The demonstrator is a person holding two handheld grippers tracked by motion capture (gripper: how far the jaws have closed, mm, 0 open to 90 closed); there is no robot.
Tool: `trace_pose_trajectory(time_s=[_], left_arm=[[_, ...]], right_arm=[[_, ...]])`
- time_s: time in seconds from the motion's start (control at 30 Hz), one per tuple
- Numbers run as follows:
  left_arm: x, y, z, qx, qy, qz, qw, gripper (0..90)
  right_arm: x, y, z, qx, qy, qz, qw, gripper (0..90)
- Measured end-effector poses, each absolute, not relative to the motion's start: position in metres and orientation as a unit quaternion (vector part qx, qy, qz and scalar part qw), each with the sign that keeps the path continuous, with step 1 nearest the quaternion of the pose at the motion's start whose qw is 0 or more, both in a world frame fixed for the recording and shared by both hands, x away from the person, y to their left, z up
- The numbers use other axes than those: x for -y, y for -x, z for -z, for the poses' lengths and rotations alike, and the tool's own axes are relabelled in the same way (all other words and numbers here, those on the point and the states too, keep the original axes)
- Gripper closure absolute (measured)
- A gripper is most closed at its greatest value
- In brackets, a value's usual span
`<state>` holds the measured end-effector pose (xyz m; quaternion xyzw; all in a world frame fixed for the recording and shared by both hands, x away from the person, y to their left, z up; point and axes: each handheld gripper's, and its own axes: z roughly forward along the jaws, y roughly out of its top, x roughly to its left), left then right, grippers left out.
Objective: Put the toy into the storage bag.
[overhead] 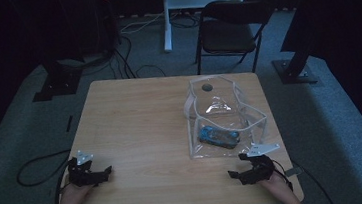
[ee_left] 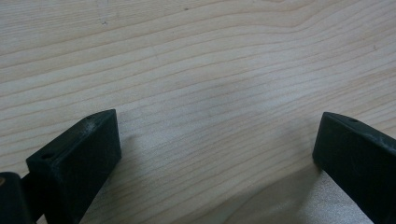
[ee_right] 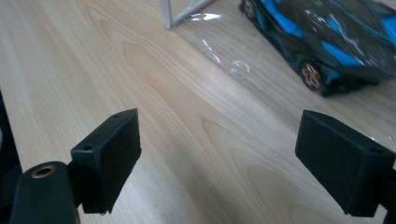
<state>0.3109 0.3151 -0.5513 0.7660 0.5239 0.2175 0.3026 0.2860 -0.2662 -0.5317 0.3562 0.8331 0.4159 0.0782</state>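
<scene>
I'm at a pale wooden table [overhead: 137, 136] in a dark carpeted room, black folding chair [overhead: 230, 29] behind. The blue and black toy car [overhead: 218, 137] lies inside a clear plastic zip pouch [overhead: 223, 115], long axis across the table, just ahead of my right gripper [overhead: 239, 166]. The left gripper [overhead: 103, 174] sits well apart from it; both have jaws wide, holding nothing

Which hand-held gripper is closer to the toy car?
Right. The right hand-held gripper sits just below the toy car; the left hand-held gripper rests across the table.

Tabletop [overhead: 141, 131]: pale wood grain, smooth, matt. Pouch [overhead: 223, 118]: clear glossy plastic, white-edged. Toy car [ee_right: 327, 42]: glossy blue-black plastic. Jaws are noted as matt black.
</scene>
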Motion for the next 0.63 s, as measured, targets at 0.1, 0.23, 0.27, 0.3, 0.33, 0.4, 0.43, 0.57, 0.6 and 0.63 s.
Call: trace_pose_trajectory(time_s=[0.1, 0.23, 0.27, 0.3, 0.33, 0.4, 0.43, 0.57, 0.6, 0.63], left_arm=[[-0.315, -0.311, 0.551, -0.524, -0.766, -0.218, 0.303, 1.5], [-0.315, -0.311, 0.551, -0.524, -0.766, -0.218, 0.303, 1.5], [-0.315, -0.311, 0.551, -0.524, -0.766, -0.218, 0.303, 1.5], [-0.315, -0.311, 0.551, -0.524, -0.766, -0.218, 0.303, 1.5], [-0.315, -0.311, 0.551, -0.524, -0.766, -0.217, 0.302, 1.5], [-0.315, -0.311, 0.551, -0.524, -0.766, -0.217, 0.303, 1.5], [-0.315, -0.311, 0.551, -0.524, -0.766, -0.217, 0.303, 1.5], [-0.315, -0.311, 0.551, -0.524, -0.766, -0.218, 0.303, 1.5], [-0.315, -0.311, 0.551, -0.524, -0.766, -0.218, 0.303, 1.5], [-0.315, -0.311, 0.551, -0.524, -0.766, -0.218, 0.303, 1.5]], right_arm=[[0.271, -0.286, 0.536, -0.829, -0.366, -0.415, 0.082, 13.6], [0.277, -0.285, 0.543, -0.820, -0.380, -0.418, 0.094, 13.6], [0.278, -0.285, 0.545, -0.820, -0.382, -0.417, 0.093, 13.6], [0.279, -0.285, 0.547, -0.819, -0.381, -0.418, 0.094, 13.6], [0.278, -0.285, 0.548, -0.817, -0.383, -0.420, 0.095, 13.6], [0.279, -0.285, 0.551, -0.816, -0.388, -0.417, 0.096, 13.6], [0.279, -0.285, 0.551, -0.816, -0.388, -0.417, 0.096, 13.6], [0.279, -0.285, 0.553, -0.814, -0.395, -0.414, 0.101, 13.6], [0.280, -0.284, 0.554, -0.813, -0.397, -0.414, 0.103, 13.6], [0.280, -0.284, 0.554, -0.813, -0.397, -0.414, 0.103, 13.6]])
